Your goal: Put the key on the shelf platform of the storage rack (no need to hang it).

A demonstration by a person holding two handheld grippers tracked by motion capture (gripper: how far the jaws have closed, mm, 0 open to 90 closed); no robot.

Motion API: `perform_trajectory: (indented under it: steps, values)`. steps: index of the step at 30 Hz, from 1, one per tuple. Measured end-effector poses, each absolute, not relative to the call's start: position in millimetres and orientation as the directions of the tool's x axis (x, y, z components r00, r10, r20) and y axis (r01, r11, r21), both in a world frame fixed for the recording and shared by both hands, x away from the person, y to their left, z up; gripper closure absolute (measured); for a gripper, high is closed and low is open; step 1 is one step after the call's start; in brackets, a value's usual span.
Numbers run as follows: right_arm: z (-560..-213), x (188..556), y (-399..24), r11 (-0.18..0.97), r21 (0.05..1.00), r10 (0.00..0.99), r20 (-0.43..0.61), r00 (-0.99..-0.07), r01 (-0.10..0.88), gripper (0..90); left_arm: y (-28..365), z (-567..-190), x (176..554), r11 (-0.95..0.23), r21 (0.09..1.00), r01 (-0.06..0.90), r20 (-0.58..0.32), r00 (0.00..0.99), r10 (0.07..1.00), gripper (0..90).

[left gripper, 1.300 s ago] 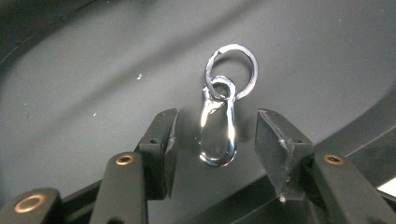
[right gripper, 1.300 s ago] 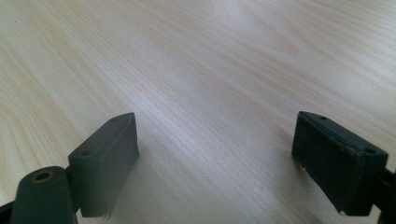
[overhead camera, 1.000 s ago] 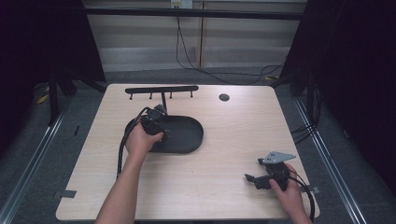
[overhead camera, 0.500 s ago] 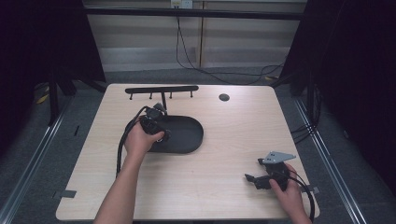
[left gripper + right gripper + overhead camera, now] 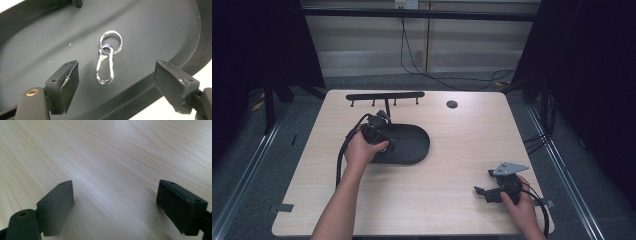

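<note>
Up close, left tongs (image 5: 113, 82) gape over a carabiner (image 5: 105, 68) in the tray (image 5: 160, 32); right tongs (image 5: 115, 205) gape over bare table (image 5: 112, 152).

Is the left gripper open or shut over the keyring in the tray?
Open. Its jaws stand wide apart on either side of the keyring, which lies flat on the black tray, untouched by the left gripper.

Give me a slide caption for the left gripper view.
Open left hand-held gripper poised over a silver clip and ring lying in a black tray.
</note>
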State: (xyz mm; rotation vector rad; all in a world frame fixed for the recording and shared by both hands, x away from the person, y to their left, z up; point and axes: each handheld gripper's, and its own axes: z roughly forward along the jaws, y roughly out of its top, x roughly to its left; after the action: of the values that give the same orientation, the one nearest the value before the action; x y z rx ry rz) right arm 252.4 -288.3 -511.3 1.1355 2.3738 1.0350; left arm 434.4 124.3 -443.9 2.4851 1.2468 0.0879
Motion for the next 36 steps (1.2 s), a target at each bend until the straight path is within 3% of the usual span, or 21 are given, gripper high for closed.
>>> perform_trajectory:
  steps: [36]
  values:
    - [-511, 252, -288, 0.425, 0.723, 0.771, 0.027, -0.637, 0.544, 14.0, 126, -439, 409, -0.581, 0.341, 0.739, -0.104, 0.644, 0.758, 20.1]
